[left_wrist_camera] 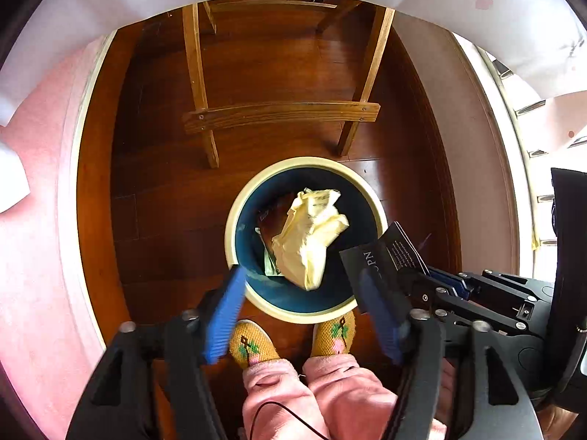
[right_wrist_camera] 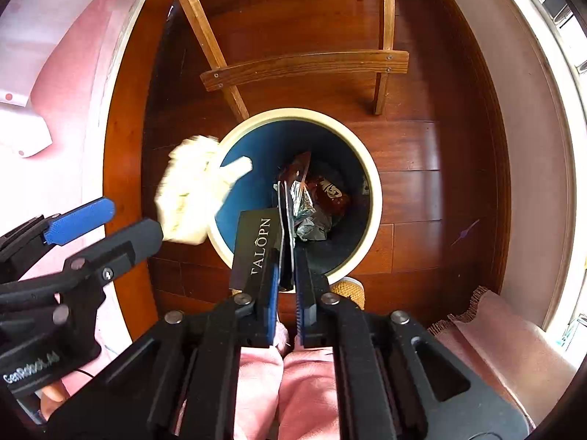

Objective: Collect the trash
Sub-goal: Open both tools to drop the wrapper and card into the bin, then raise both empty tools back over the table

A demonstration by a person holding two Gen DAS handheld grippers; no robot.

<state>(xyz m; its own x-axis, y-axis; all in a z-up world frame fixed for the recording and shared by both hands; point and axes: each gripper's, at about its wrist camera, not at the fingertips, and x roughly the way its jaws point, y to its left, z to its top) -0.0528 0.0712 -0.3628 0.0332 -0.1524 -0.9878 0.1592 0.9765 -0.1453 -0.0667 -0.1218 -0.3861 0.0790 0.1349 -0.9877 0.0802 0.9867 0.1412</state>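
Left wrist view: the left claw (left_wrist_camera: 304, 293) stands with its ribbed blue fingers (left_wrist_camera: 223, 319) wide apart and nothing between them. Past them, a crumpled yellow paper (left_wrist_camera: 312, 234) shows over the mouth of the bin (left_wrist_camera: 234, 216), free of the claw; whether it rests on anything cannot be told. The bin is round, with a cream rim and dark blue inside, and stands on a glossy brown plank floor (left_wrist_camera: 165, 183). Just beyond it a wooden chair (left_wrist_camera: 282, 113) plants its legs and crossbar. Knitted yellow slippers (left_wrist_camera: 253, 344) touch the bin's near rim. At right, the right claw (left_wrist_camera: 422, 278) grips a black card (left_wrist_camera: 381, 260) over the rim.

Right wrist view: the right claw (right_wrist_camera: 284, 275) is clamped on the card (right_wrist_camera: 256, 242), stiff and flat, printed with pale letters, its far end over the bin's (right_wrist_camera: 374, 183) near rim. Inside lie foil and brown wrappers (right_wrist_camera: 315, 201). The paper (right_wrist_camera: 190, 190), blurred, straddles the left rim. The left claw (right_wrist_camera: 110, 223) sits open at left. The chair (right_wrist_camera: 304, 66) crowds the far side; bare floor (right_wrist_camera: 414, 168) lies open at right.
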